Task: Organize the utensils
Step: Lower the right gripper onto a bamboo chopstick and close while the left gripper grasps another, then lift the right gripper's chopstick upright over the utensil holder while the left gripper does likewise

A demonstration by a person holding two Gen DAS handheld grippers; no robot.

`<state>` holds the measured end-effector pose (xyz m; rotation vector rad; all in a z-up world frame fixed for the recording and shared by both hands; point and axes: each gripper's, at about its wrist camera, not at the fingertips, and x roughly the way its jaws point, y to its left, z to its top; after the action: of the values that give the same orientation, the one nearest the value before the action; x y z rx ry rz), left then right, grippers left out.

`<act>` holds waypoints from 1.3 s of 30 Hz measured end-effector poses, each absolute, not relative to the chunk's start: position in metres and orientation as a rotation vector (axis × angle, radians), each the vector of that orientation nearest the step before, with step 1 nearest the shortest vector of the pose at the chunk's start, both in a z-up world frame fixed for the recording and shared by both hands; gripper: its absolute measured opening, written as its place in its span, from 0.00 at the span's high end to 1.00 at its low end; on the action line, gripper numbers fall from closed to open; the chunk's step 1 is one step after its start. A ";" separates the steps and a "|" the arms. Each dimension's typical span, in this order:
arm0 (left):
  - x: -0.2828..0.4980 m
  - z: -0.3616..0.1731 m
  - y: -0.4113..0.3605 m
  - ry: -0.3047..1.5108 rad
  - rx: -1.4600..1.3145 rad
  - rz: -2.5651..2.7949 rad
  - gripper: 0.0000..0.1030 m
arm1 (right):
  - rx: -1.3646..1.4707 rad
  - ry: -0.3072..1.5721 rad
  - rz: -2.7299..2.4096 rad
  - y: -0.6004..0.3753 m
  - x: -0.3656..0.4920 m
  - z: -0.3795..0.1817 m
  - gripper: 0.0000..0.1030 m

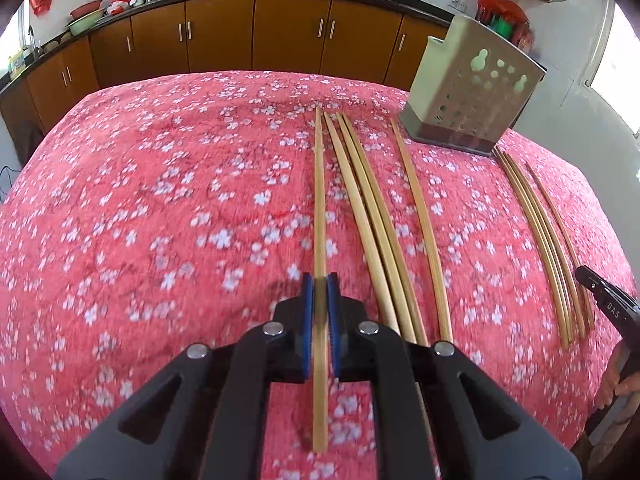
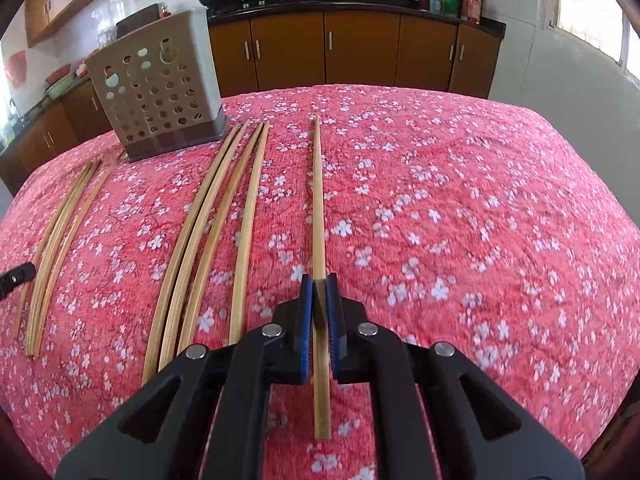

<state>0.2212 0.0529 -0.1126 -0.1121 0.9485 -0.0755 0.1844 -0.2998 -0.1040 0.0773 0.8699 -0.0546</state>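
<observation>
My left gripper (image 1: 319, 280) is shut on a bamboo chopstick (image 1: 319, 200) that points away along the red flowered tablecloth (image 1: 160, 200). My right gripper (image 2: 319, 280) is shut on another bamboo chopstick (image 2: 318, 200), held the same way. Several loose chopsticks (image 1: 372, 220) lie to the right of the left gripper, and more chopsticks (image 1: 548, 248) lie further right. In the right wrist view the loose chopsticks (image 2: 212, 232) lie to the left. A beige perforated utensil holder (image 1: 468, 84) stands upright at the far side of the table; it also shows in the right wrist view (image 2: 160, 88).
Brown kitchen cabinets (image 1: 256, 32) and a dark counter with pots run behind the table. The right gripper's black body (image 1: 608, 308) shows at the left wrist view's right edge. The left gripper's tip (image 2: 16, 276) shows at the right wrist view's left edge.
</observation>
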 end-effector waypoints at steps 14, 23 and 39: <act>0.220 -0.111 0.050 0.911 -0.064 -0.073 0.91 | 0.076 0.870 -0.054 -0.300 0.185 -0.104 0.92; 0.243 -0.111 0.048 0.900 -0.011 -0.075 0.92 | 0.085 0.870 -0.043 -0.304 0.199 -0.103 0.92; 0.219 -0.094 0.049 0.878 0.025 -0.076 0.92 | 0.087 0.812 -0.043 -0.306 0.177 -0.083 0.92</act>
<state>0.2193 0.0486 -0.0939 0.0255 0.8780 -0.0757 0.1769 -0.3061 -0.0829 0.0869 0.8120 -0.0433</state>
